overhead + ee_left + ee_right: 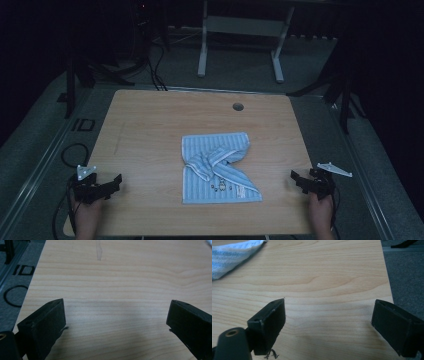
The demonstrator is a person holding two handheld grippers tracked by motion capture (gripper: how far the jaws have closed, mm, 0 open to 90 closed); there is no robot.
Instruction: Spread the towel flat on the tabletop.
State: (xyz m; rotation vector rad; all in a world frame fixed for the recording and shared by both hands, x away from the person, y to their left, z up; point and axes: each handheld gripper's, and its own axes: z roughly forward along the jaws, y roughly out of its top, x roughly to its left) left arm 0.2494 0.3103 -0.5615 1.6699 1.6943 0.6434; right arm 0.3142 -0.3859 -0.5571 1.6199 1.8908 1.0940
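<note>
- A blue and white striped towel (220,170) lies rumpled near the middle of the wooden worktop (150,125), a little toward the near edge and slightly right of centre.
- Its far part is folded over itself into a twisted ridge that runs across the cloth; the near part lies flatter, with a small printed motif and a white label showing close to the near hem.
- In the right gripper view one corner of the towel (229,257) shows at the far left, flat on the wood and well apart from the jaws.
- The left gripper (112,184) sits at the near left corner of the worktop, held by a hand (87,212) that comes in from the near edge. Its jaws stand wide apart with nothing between them but bare wood.
- The right gripper (299,181) sits at the near right edge, held by the other hand (320,210). Its jaws are likewise spread wide and hold nothing.
- Both grippers are well apart from the towel, one on either side.
- A round cable hole (238,106) sits in the worktop near its far edge.
- Beyond the worktop, on the grey floor, stands a white table frame (240,45), and black cables (155,65) trail at the far left.
</note>
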